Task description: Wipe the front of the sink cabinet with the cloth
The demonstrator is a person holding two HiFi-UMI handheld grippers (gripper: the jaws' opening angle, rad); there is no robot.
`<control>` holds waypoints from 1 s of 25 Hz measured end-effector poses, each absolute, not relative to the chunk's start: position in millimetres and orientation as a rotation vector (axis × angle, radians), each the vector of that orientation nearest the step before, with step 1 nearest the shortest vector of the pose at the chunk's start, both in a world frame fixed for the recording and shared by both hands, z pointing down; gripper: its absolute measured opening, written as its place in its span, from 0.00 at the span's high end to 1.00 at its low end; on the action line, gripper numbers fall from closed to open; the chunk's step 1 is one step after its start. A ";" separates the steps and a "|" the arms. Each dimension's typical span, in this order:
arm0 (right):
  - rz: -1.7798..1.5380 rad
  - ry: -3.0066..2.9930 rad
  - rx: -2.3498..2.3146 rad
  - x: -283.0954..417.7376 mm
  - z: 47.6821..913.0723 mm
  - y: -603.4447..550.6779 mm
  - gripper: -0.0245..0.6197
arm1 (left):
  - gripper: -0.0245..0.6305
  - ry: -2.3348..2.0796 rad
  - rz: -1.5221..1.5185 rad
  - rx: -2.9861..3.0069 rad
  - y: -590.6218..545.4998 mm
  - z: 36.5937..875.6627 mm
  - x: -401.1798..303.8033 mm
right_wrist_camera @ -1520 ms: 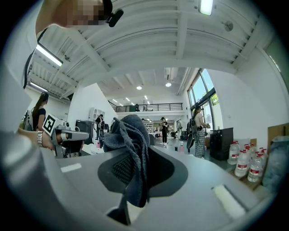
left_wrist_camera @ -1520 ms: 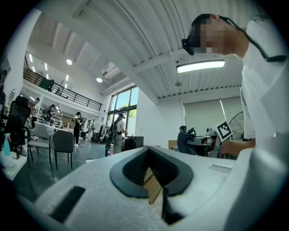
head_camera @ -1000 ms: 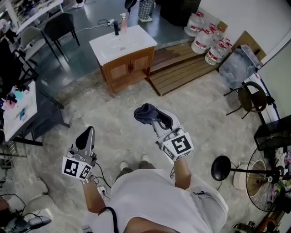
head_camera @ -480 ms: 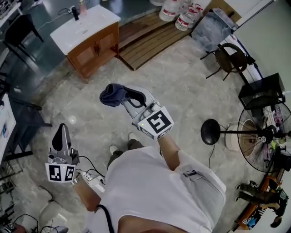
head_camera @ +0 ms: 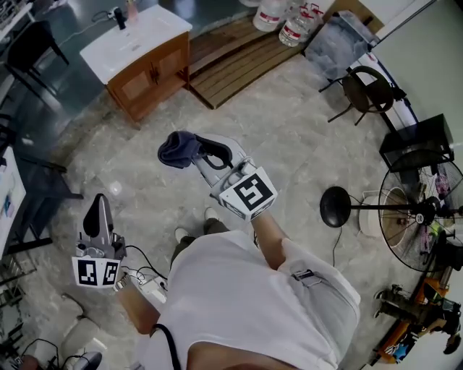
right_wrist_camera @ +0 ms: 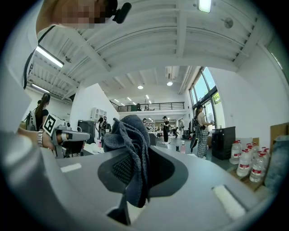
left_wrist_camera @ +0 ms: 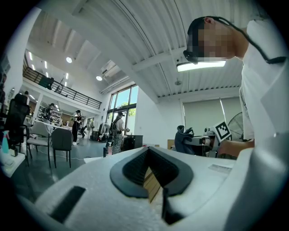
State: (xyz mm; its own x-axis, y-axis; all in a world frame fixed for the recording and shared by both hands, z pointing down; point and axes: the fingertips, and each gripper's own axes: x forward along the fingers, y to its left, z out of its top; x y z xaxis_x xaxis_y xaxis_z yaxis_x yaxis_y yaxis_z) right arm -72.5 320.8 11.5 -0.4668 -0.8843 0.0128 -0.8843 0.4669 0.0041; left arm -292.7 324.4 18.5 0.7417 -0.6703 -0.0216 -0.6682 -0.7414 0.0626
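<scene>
The wooden sink cabinet (head_camera: 148,76) with its white basin top (head_camera: 134,40) stands on the floor at the upper left of the head view, well away from both grippers. My right gripper (head_camera: 189,153) is held out at mid-frame, shut on a bunched dark blue cloth (head_camera: 177,149). In the right gripper view the cloth (right_wrist_camera: 131,149) hangs clamped between the jaws and hides their tips. My left gripper (head_camera: 99,204) sits low at the left, pointing toward the cabinet. Its jaws are shut with nothing between them (left_wrist_camera: 149,151).
A wooden pallet (head_camera: 231,61) lies right of the cabinet, with water bottles (head_camera: 286,18) behind it. At the right stand a chair (head_camera: 365,90), a round black stand base (head_camera: 335,208) and a fan (head_camera: 416,217). A black chair (head_camera: 36,43) stands far left. Pale stone floor lies between me and the cabinet.
The head view has swung since one second ago: the cabinet went from top centre to upper left. Both grippers drifted left in frame. The cloth stays clamped; little differs from half a second ago.
</scene>
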 end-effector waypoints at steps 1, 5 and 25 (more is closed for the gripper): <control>0.005 -2.680 1.615 -73.2 11.3 320.2 0.87 | 0.96 -1.110 -0.066 2.885 323.9 18.0 -293.3; 0.006 -2.684 1.615 -75.8 11.3 318.3 0.87 | 0.96 -1.113 -0.064 2.884 321.6 18.1 -295.7; 0.061 -2.655 1.688 43.6 35.1 278.3 0.87 | 0.96 -1.087 -0.038 2.884 275.6 39.0 -187.5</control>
State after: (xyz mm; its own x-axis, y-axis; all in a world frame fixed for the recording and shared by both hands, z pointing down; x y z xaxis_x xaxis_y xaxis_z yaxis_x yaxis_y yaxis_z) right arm 43.6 278.3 35.1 -0.4242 -0.9054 0.0168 -0.9052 0.4234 -0.0356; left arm -187.5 275.6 39.0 0.7510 -0.6602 -0.0023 -0.6588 -0.7496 0.0638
